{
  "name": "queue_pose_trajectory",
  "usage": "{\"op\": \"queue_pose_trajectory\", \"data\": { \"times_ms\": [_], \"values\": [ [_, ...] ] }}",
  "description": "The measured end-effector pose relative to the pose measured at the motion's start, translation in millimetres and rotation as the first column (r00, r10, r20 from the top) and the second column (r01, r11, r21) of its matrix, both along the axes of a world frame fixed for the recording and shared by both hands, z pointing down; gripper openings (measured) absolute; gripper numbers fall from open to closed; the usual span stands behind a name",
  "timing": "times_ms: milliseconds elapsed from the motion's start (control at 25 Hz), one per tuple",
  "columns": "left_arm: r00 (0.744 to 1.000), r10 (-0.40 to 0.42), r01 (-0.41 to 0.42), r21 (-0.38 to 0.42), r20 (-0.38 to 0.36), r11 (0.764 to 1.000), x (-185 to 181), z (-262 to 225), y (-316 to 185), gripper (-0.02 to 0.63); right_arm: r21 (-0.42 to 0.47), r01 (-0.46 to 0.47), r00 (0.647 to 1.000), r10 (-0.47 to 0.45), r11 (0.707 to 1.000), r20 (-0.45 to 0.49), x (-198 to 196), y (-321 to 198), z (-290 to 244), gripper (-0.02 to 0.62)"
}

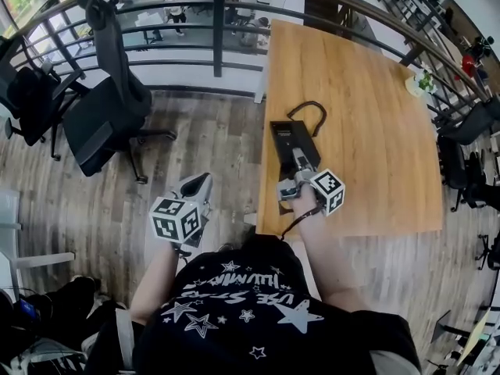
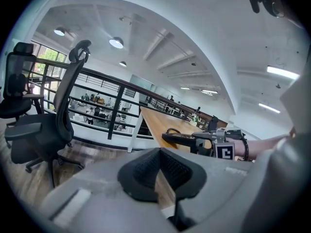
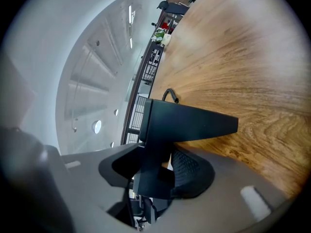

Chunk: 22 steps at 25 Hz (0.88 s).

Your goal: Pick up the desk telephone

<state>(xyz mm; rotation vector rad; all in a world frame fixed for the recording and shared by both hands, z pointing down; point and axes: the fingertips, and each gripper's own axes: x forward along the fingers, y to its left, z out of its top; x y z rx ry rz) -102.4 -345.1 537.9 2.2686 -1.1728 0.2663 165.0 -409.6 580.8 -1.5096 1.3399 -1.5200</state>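
At the near left part of the table point(image 1: 375, 116), the phone point(image 1: 291, 139) lies lengthwise, close to the table's left edge, its long side running away from the person. A dark cord point(image 1: 308, 114) loops from its far end across the wood. The right gripper point(image 1: 301, 169) reaches over the near edge of the table and has the phone's near end between its jaws. In the right gripper view the black body of the phone point(image 3: 184, 123) fills the gap, and both pads press against its sides: the jaws are closed on it. Whether the phone has left the wood, the views do not settle.

The left gripper point(image 1: 195, 187) hangs off the table, over the plank floor point(image 1: 203, 131) to the left of the table's corner. Its jaws are closed, pad against pad, with nothing between them. In the left gripper view it looks toward the table side, where the phone point(image 2: 177, 137) and the right gripper point(image 2: 204, 136) show.

A black chair point(image 1: 109, 100) stands on the floor at left, near a dark railing point(image 1: 219, 30). A small plant point(image 1: 422, 80) sits at the table's far right edge.
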Motion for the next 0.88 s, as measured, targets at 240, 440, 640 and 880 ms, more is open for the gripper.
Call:
{"op": "queue_pose_trajectory", "data": {
  "times_ms": [240,440,640,880],
  "values": [
    [0.999,0.051,-0.051,-0.003,-0.003,0.999,5.8,-1.6,13.5,0.002,0.029,0.044,0.999,-0.044,0.999,0.005,-12.2,28.1,-7.8,0.190],
    [0.994,0.109,-0.109,-0.019,-0.003,0.994,10.9,2.2,30.0,0.002,0.093,0.044,0.998,-0.047,0.995,0.031,-19.3,57.6,-22.1,0.190],
    [0.987,0.158,-0.158,-0.022,0.007,0.987,17.4,7.0,37.7,0.002,0.154,0.010,0.998,-0.020,0.988,0.067,-15.7,87.3,-37.2,0.190],
    [0.981,0.191,-0.190,-0.017,0.018,0.982,26.2,6.6,48.8,0.002,0.176,-0.035,0.993,0.015,0.984,0.117,-12.1,122.8,-45.5,0.190]
  ]
}}
